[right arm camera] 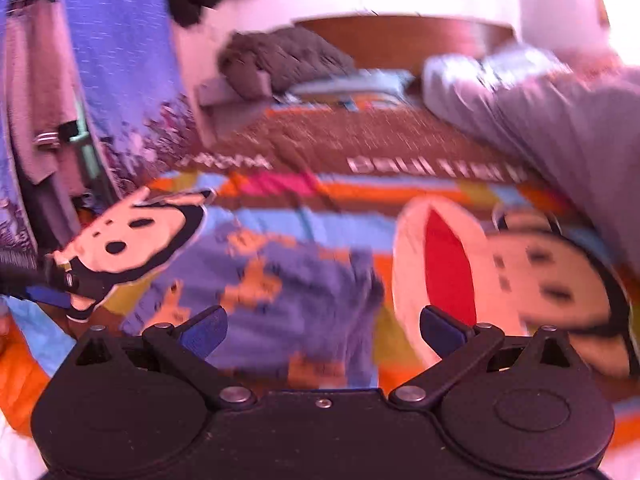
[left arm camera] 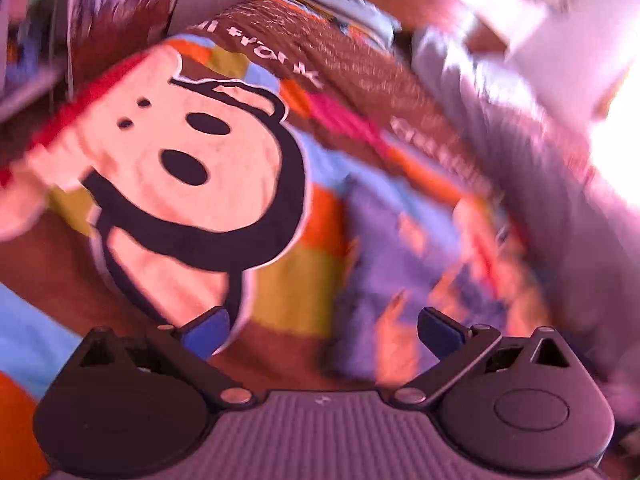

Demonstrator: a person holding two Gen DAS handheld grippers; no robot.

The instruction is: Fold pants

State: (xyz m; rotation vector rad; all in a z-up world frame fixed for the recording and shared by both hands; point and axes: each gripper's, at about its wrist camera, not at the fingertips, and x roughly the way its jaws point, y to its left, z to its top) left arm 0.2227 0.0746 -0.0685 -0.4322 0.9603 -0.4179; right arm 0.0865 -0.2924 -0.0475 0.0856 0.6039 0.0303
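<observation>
Small purple pants with orange figures [right arm camera: 280, 292] lie in a bundle on the colourful cartoon bedspread [right arm camera: 304, 196]. In the right wrist view they sit just ahead of my right gripper [right arm camera: 322, 330], which is open and empty. In the left wrist view the pants [left arm camera: 400, 256] lie ahead and to the right of my left gripper [left arm camera: 322, 330], which is open and empty above the bedspread [left arm camera: 180, 168]. The left gripper also shows at the left edge of the right wrist view [right arm camera: 48, 292]. Both views are blurred.
A grey garment [right arm camera: 560, 120] lies at the right of the bed. A dark knitted item [right arm camera: 280, 60] and folded cloth lie by the wooden headboard [right arm camera: 400, 40]. Clothes hang at the left [right arm camera: 40, 100].
</observation>
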